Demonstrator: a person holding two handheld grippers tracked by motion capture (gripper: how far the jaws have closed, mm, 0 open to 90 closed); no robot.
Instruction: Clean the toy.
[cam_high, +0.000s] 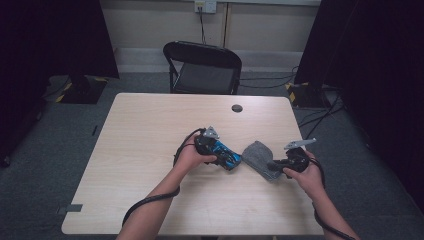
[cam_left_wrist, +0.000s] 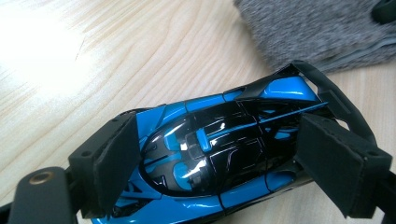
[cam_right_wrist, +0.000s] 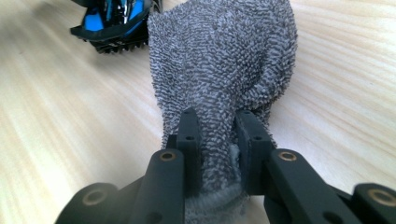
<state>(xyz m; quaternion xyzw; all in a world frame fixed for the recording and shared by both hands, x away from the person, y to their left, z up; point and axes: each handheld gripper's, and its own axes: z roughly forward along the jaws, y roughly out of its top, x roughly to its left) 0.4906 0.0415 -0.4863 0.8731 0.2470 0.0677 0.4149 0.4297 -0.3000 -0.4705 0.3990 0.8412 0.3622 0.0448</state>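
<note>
The left gripper (cam_high: 231, 161) clamps the blue toy car (cam_left_wrist: 219, 154) on the table (cam_high: 145, 135). The right gripper (cam_right_wrist: 217, 128) pinches the grey cloth (cam_right_wrist: 224, 60) just beside it. Step in hand: likely wiping. Next: bring cloth onto car.

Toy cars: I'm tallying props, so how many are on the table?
1. The blue-and-black toy car sits mid-table, clamped in the left claw, beside the grey towel.

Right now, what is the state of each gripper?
Left gripper: closed on the blue toy car.
Right gripper: closed on the grey cloth.
</note>
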